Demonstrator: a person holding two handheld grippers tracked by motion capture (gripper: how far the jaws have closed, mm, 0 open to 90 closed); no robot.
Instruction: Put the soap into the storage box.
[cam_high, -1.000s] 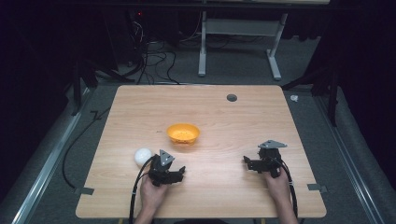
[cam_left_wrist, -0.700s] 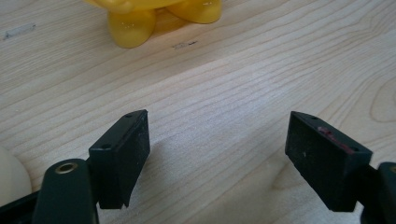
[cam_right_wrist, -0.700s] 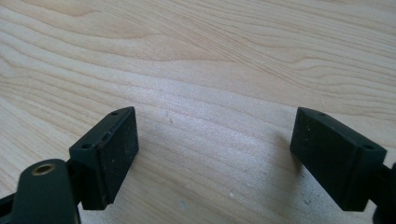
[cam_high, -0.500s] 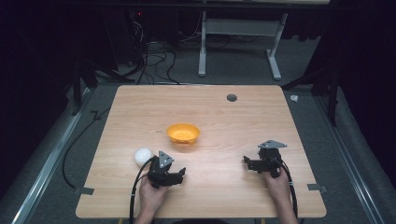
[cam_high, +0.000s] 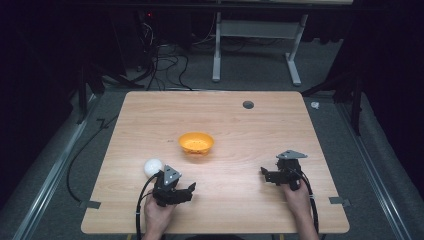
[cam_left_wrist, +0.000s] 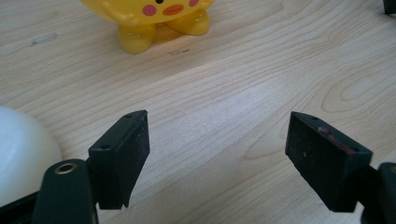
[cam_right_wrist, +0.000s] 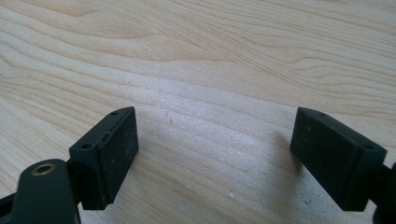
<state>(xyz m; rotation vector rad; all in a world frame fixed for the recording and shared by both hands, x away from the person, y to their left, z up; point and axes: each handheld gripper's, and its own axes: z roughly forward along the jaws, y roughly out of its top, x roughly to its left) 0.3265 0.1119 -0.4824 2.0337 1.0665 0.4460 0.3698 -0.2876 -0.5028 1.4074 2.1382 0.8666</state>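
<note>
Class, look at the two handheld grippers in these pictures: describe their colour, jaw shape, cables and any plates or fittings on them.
Both are black. The left gripper and right gripper each carry a grey three-cornered plate on top and trail a black cable back along the forearm. Up close, the left gripper's fingers are flat rectangular blocks with small screw holes, with a brass-ringed hole in the mount beside one. The right gripper's fingers look alike. No sleeves show.

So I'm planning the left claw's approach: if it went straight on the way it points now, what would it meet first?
Probably the yellow bowl. In the left gripper view, bare table lies between the open left claw and the bowl's feet, slightly left of centre. The white ball sits outside the left jaw, off the line.
</note>
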